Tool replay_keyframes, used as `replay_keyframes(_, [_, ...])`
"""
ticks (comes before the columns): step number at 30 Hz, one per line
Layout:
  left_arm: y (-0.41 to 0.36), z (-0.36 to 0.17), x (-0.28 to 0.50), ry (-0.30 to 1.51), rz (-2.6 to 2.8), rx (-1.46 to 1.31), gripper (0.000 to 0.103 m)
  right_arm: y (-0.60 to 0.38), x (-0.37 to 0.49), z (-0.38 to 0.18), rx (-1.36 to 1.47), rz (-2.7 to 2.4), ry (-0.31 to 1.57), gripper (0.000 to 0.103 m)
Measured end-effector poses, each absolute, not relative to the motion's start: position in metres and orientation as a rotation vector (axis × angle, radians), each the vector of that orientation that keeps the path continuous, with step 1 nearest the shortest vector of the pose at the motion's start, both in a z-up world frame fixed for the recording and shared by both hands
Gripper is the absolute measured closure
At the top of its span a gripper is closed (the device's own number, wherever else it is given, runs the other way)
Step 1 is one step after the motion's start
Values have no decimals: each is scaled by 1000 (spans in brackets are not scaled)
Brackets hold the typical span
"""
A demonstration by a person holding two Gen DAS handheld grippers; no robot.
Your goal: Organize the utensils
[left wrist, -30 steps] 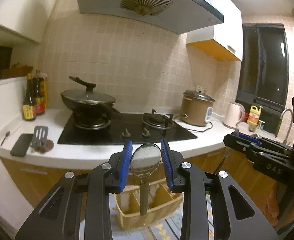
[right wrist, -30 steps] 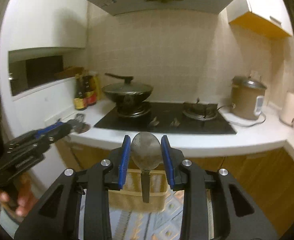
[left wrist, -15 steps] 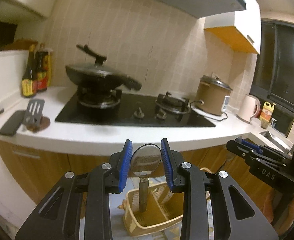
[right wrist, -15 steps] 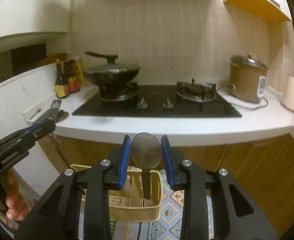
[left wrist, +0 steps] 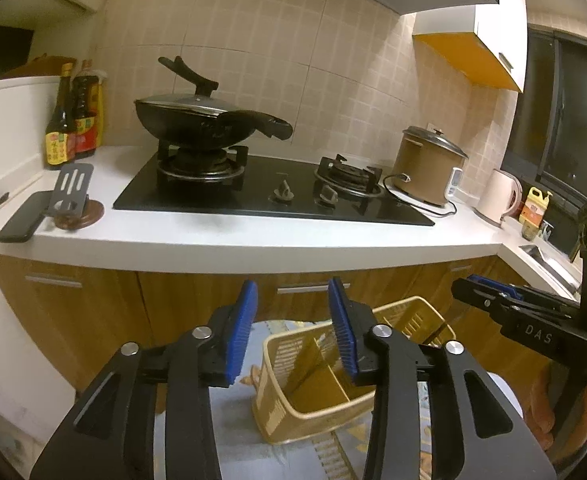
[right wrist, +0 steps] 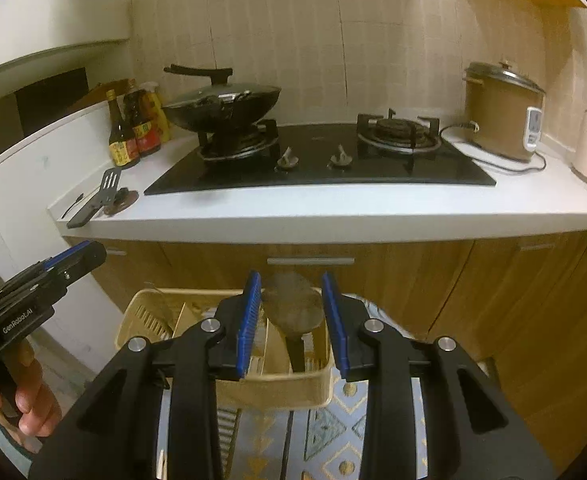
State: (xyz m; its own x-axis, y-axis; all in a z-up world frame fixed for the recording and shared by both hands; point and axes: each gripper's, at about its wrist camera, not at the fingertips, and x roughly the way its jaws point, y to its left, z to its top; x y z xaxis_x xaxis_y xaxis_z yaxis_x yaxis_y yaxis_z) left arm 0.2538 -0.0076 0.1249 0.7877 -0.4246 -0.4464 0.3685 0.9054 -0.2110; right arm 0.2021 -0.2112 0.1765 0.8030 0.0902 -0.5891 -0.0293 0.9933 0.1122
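Metal spoon (right wrist: pixel 291 308) — one — between the spread right gripper (right wrist: pixel 291 322); left gripper (left wrist: pixel 293 330) wide, empty — one basket (right wrist: pixel 229 390).

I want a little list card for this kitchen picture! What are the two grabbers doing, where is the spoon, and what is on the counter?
left gripper: open, nothing between its blue pads
right gripper: open, spoon between its pads, bowl up, handle down in the basket; touching or not, cannot tell
basket: yellow, with dividers, on a patterned rug below the grippers
stove: black, two burners
wok: lidded, on the left burner
rice cooker: brown, right of the stove
bottles: left end of the counter
spatula: near the bottles
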Motion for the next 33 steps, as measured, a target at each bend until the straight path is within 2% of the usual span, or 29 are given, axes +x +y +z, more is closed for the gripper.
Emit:
replay_keyframes(1, [-7, 126, 251, 506, -428, -113, 63, -212, 198, 177, 110, 66, 635, 53])
replay_keyframes(2, [-5, 128, 246, 504, -428, -112, 62, -213, 195, 178, 115, 64, 633, 51])
replay_keyframes(8, [3, 137, 216, 523, -436, -93, 59, -221, 164, 189, 150, 57, 663, 51])
replay_keyframes(17, [18, 137, 181, 793, -536, -109, 59, -236, 114, 188, 141, 79, 862, 51])
replay_keyframes(22, [21, 88, 174, 941, -548, -115, 58, -233, 94, 153, 82, 108, 990, 51])
replay_keyframes(28, [17, 4, 167, 1138, -528, -118, 60, -225, 83, 106, 78, 167, 1108, 51])
replay_keyframes(29, [15, -9, 164, 1166, -516, -103, 60, -225, 83, 96, 91, 181, 1134, 53])
replay_keyframes(31, [10, -28, 158, 1204, -497, -72, 62, -224, 86, 81, 101, 193, 1178, 65])
replay_keyframes(33, [6, -44, 151, 1225, -486, -43, 62, -223, 89, 64, 118, 208, 1228, 66])
